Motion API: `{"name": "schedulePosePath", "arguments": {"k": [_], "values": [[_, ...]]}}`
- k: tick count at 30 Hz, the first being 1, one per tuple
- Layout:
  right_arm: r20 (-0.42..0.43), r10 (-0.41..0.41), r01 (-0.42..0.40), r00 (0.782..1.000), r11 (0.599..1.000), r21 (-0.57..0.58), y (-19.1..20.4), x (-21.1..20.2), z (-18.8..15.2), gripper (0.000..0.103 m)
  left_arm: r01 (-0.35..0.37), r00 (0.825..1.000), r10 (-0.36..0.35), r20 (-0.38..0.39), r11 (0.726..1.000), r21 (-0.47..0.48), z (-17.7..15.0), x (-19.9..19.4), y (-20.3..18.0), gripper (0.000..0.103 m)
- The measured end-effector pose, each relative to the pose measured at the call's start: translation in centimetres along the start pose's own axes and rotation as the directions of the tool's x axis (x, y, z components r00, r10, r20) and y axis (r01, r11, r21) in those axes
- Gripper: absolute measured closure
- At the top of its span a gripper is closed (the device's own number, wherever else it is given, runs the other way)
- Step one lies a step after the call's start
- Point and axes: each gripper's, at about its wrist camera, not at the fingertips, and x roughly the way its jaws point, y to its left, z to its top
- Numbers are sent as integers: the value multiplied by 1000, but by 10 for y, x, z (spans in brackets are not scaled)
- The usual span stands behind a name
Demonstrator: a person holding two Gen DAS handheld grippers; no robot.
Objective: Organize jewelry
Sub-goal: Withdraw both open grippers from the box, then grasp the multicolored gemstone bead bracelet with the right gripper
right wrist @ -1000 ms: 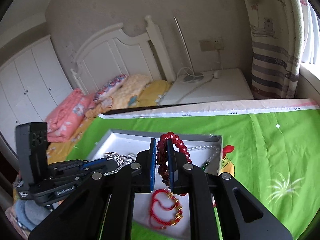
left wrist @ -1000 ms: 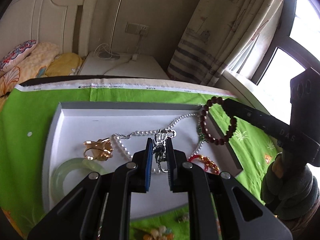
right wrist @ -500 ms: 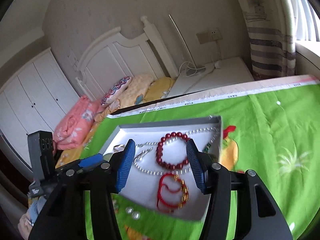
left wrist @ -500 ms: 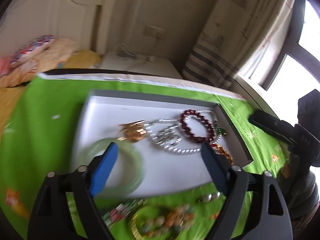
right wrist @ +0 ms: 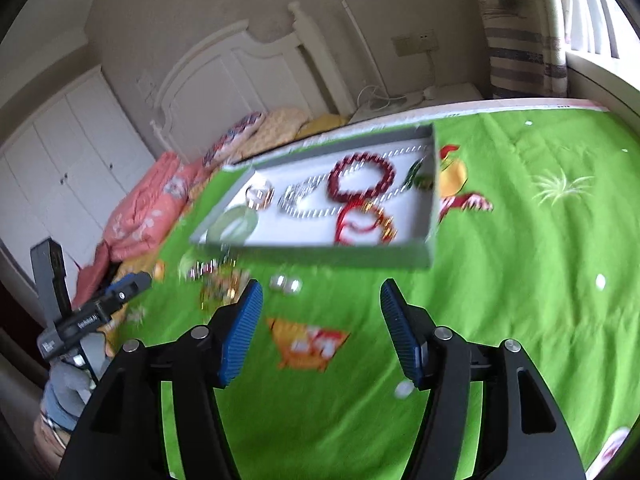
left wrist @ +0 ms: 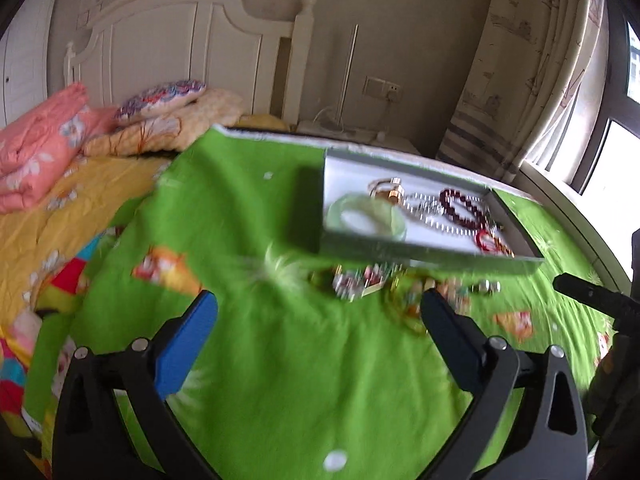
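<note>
A grey tray (left wrist: 424, 254) with a white floor lies on the green cloth; it also shows in the right wrist view (right wrist: 332, 254). In it lie a pale green bangle (left wrist: 366, 218), a gold piece (left wrist: 394, 192), a pearl necklace (right wrist: 316, 210), a dark red bead bracelet (right wrist: 362, 178) and a red and gold bracelet (right wrist: 366, 222). Loose jewelry (left wrist: 376, 280) lies on the cloth in front of the tray, also in the right wrist view (right wrist: 218, 284). My left gripper (left wrist: 318, 314) is open and empty, short of the tray. My right gripper (right wrist: 320, 312) is open and empty, short of the tray.
The green cloth (left wrist: 288, 360) covers the table. Left of it is a bed with a yellow sheet (left wrist: 60, 216), pink bedding (right wrist: 140, 208) and a white headboard (left wrist: 180, 48). A curtain (left wrist: 520, 80) and a window stand at the right.
Both grippers opened, left the silver necklace and the dark red bracelet in the tray, and pulled back and away from it. The views are blurred by motion.
</note>
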Motion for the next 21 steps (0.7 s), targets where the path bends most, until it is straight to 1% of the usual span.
{"name": "schedulePosePath", "arguments": {"k": [1, 3, 5, 6, 7, 10, 12, 14, 17, 20, 21], "values": [[-4, 1, -1, 1000, 1000, -14, 5, 1, -1, 43, 19, 1000, -20, -16, 999, -26, -3, -1, 6, 2], [-23, 6, -7, 1000, 999, -40, 15, 4, -7, 43, 58, 998, -60, -12, 995, -86, -9, -6, 18, 2], [-32, -16, 12, 999, 995, -98, 26, 7, -9, 43, 106, 994, -107, -5, 986, -132, -12, -7, 29, 2], [-42, -23, 18, 999, 991, -132, 35, 10, -12, 43, 135, 990, -139, -14, 978, -158, -13, -5, 35, 2], [-55, -19, 11, 998, 989, -146, 40, 13, -13, 43, 141, 989, -147, -23, 974, -175, -13, -3, 38, 2], [-100, 15, -31, 995, 986, -166, 56, 23, -15, 43, 126, 987, -144, -69, 967, -219, -13, 6, 43, 2], [-119, 15, -38, 993, 982, -186, 68, 31, -16, 43, 125, 986, -146, -85, 968, -216, -13, 9, 41, 2], [-131, 10, -36, 991, 980, -198, 76, 38, -14, 43, 132, 986, -151, -78, 970, -203, -12, 8, 39, 2], [-133, -17, -15, 991, 973, -232, 89, 52, -8, 43, 131, 986, -149, -77, 972, -195, -11, 9, 36, 2], [-114, -96, 55, 989, 946, -320, 108, 68, -3, 43, 130, 987, -146, -72, 973, -191, -11, 9, 34, 2], [-109, -107, 64, 988, 938, -340, 112, 72, -1, 43, 128, 987, -144, -70, 974, -189, -11, 9, 34, 2]]}}
